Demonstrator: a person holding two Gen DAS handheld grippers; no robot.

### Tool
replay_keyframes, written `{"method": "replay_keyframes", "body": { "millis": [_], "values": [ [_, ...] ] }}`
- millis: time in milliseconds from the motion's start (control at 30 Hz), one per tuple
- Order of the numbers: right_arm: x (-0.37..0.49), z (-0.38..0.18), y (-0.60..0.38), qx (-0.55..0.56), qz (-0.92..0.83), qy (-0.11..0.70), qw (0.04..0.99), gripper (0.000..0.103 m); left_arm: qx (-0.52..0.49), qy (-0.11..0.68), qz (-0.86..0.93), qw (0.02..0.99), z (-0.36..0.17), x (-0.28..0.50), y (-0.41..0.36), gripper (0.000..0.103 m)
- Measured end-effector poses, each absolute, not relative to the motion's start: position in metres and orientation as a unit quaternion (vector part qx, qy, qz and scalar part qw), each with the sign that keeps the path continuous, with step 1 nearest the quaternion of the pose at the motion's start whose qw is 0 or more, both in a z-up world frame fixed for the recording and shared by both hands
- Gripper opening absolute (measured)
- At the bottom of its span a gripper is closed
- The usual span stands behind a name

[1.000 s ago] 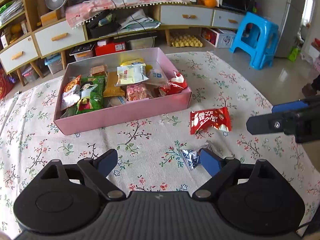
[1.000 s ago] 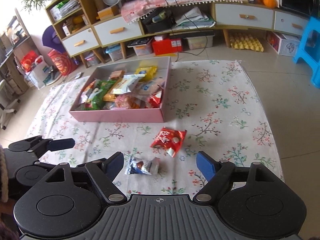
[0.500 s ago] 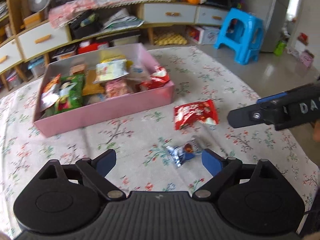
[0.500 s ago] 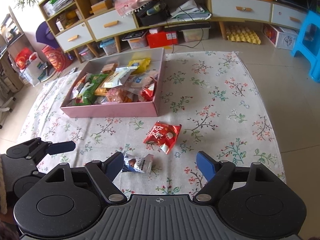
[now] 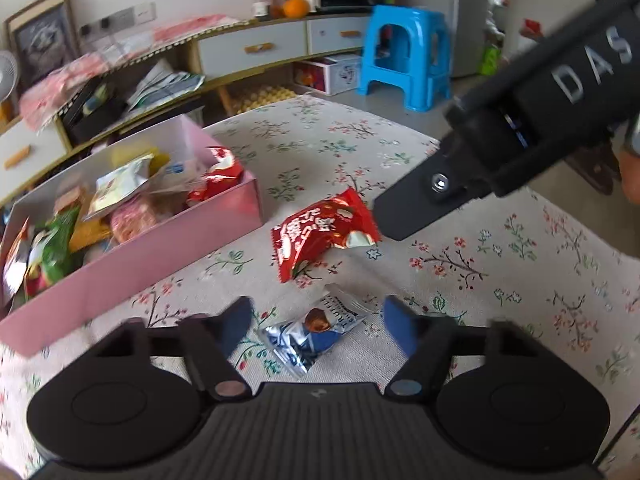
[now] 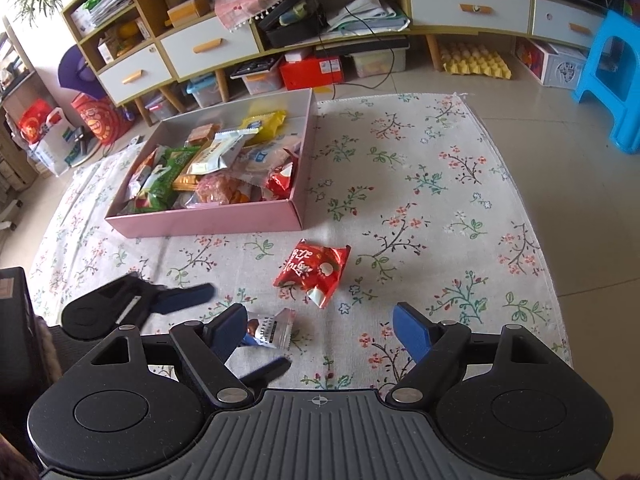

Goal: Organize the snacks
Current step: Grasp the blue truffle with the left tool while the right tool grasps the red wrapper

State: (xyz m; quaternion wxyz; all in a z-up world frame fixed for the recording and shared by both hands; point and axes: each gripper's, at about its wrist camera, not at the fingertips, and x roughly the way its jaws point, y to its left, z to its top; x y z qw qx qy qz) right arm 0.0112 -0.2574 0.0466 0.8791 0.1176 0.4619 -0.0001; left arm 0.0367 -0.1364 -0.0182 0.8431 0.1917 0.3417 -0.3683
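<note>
Left fingers (image 5: 240,320) closing around crinkly foil truffle packet (image 5: 310,334), not yet pressing; right fingers (image 6: 412,330) spread, empty.

The left wrist view sits low and close over the floral cloth (image 5: 500,240), tilted, facing the far cabinets (image 5: 256,46). The right wrist view looks from higher and farther back — steeply down over the whole cloth (image 6: 440,184). Both share the pink box (image 5: 132,276) (image 6: 208,222), red packet (image 5: 324,232) (image 6: 312,270) and silver wrapper (image 5: 312,332) (image 6: 276,332).

Tiled floor (image 6: 460,76) (blue stool (image 6: 612,80) nearby)
</note>
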Motion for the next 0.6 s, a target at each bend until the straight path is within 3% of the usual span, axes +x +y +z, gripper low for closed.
{"method": "replay_keyframes", "body": {
  "millis": [167,600],
  "values": [
    [0.013,0.044,-0.259,0.121,-0.003,0.466,0.877,0.082,0.205,0.354,-0.385,0.827,-0.026,0.036,-0.136,0.025],
    [0.026,0.038,-0.276,0.133,-0.022,0.467,0.874,0.082,0.116,0.403,-0.339,0.842,-0.005,0.054,-0.112,0.020]
  ]
}}
